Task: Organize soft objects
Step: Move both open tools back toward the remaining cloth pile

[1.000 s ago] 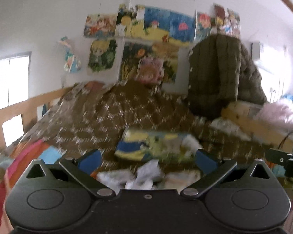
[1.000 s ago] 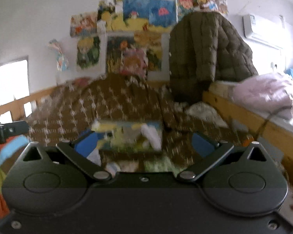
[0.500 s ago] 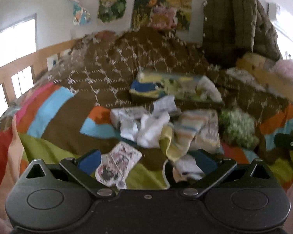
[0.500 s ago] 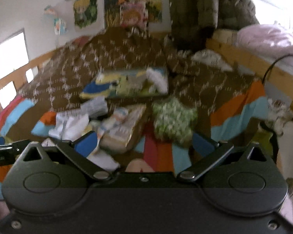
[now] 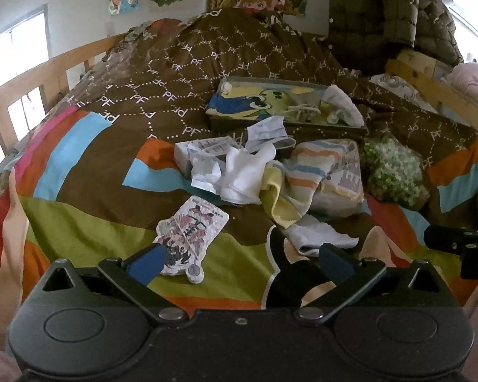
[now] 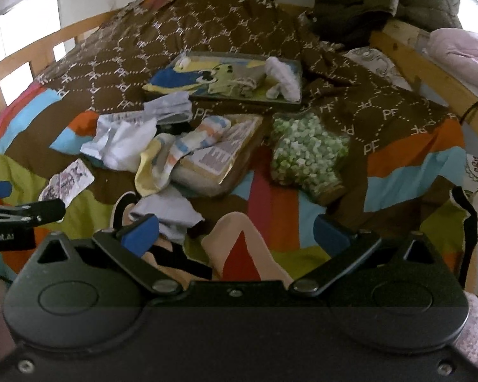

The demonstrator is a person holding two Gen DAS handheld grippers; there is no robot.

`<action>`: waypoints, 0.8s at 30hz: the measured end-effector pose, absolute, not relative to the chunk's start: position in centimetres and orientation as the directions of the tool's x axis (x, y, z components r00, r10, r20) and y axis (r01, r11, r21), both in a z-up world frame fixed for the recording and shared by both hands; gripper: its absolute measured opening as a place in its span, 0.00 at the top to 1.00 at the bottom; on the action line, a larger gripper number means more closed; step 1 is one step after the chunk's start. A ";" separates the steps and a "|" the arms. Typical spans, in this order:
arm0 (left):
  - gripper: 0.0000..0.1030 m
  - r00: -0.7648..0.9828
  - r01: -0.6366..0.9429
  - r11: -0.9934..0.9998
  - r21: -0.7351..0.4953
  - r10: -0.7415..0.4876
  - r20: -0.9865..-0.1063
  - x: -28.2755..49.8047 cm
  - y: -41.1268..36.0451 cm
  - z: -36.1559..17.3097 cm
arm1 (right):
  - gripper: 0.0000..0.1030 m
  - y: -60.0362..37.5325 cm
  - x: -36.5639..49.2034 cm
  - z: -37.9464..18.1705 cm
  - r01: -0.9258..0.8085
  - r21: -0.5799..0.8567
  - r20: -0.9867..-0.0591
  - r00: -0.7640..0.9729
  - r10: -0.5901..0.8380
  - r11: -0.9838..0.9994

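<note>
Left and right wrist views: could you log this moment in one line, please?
left gripper open | right gripper open | socks loose on bed

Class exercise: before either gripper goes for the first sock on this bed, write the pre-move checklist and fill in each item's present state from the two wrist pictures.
1. Left gripper open and empty: ok.
2. Right gripper open and empty: ok.
3. Tray in view, with room left: ok.
4. Nearest white sock lying free, nothing on it: ok.
5. Striped sock free to lift alone: not ok, it drapes over a pillow and touches other cloth.
6. Socks matched in pairs: cannot tell.
</note>
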State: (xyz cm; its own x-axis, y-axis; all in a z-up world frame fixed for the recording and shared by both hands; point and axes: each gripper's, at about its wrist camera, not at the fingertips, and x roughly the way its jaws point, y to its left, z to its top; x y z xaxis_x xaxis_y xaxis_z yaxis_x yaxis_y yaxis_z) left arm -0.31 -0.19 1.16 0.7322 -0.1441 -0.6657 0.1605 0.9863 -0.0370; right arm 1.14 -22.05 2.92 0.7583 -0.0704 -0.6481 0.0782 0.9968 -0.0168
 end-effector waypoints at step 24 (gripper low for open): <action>0.01 0.684 0.116 0.992 -0.054 -0.119 -0.719 1.4 -0.1 0.1 | 0.01 -21.2 3.8 1.4 0.011 -0.035 -0.713 0.700 -0.032 0.999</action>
State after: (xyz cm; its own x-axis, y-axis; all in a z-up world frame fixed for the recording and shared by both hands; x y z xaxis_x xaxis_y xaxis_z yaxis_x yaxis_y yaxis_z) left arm 1.43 -0.11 0.12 0.6844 -0.1190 -0.7193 0.1159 0.9918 -0.0538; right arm 3.83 -21.17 1.45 0.6999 -0.0323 -0.7135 0.0106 0.9993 -0.0349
